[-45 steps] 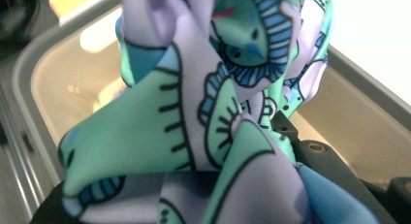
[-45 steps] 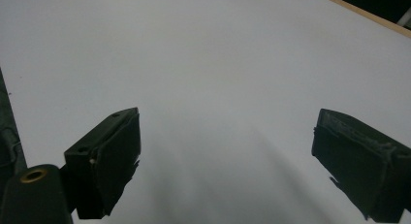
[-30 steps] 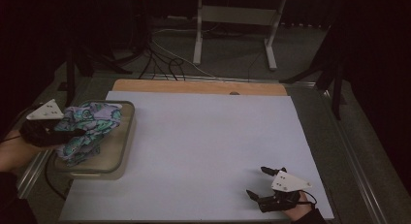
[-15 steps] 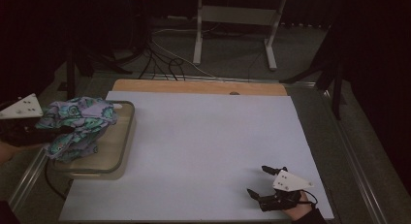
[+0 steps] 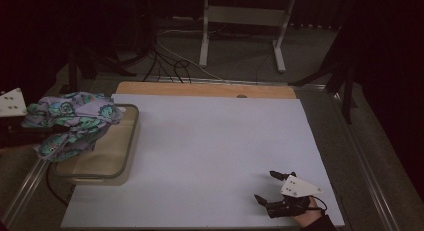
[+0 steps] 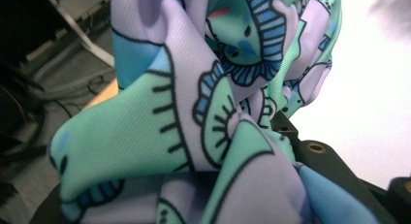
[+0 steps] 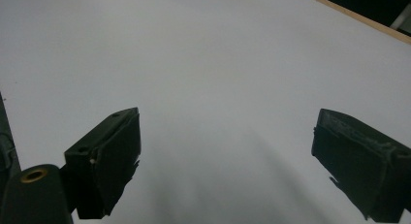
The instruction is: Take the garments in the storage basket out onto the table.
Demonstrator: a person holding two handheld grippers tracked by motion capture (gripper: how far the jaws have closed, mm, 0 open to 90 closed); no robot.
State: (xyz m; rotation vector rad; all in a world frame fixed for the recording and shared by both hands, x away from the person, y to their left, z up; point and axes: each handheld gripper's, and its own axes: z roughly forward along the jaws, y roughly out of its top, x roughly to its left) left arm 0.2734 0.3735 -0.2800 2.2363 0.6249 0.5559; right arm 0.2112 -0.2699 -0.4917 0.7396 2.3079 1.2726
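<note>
A crumpled cloth (image 5: 75,122) with a teal, lilac and blue pattern hangs above the left part of a clear shallow tray (image 5: 127,141) at the table's left edge. My left gripper (image 5: 46,133) is shut on the cloth and reaches in from the left, its tips buried in the folds. In the left gripper view the cloth (image 6: 194,112) bunches close over the black jaws. My right gripper (image 5: 265,186) rests low at the table's front right. It is open with nothing in it, and the bare sheet lies under my right gripper (image 7: 228,122) there too.
A white sheet (image 5: 215,151) covers the table, with a wooden strip (image 5: 200,89) along its far edge. Beyond the table stand a metal frame (image 5: 240,21) and floor cables (image 5: 170,61). A metal rail (image 5: 25,191) runs down the left side.
The left gripper has lifted the cloth up out of the tray and drawn it to the left. The right gripper has stayed in place, open.
</note>
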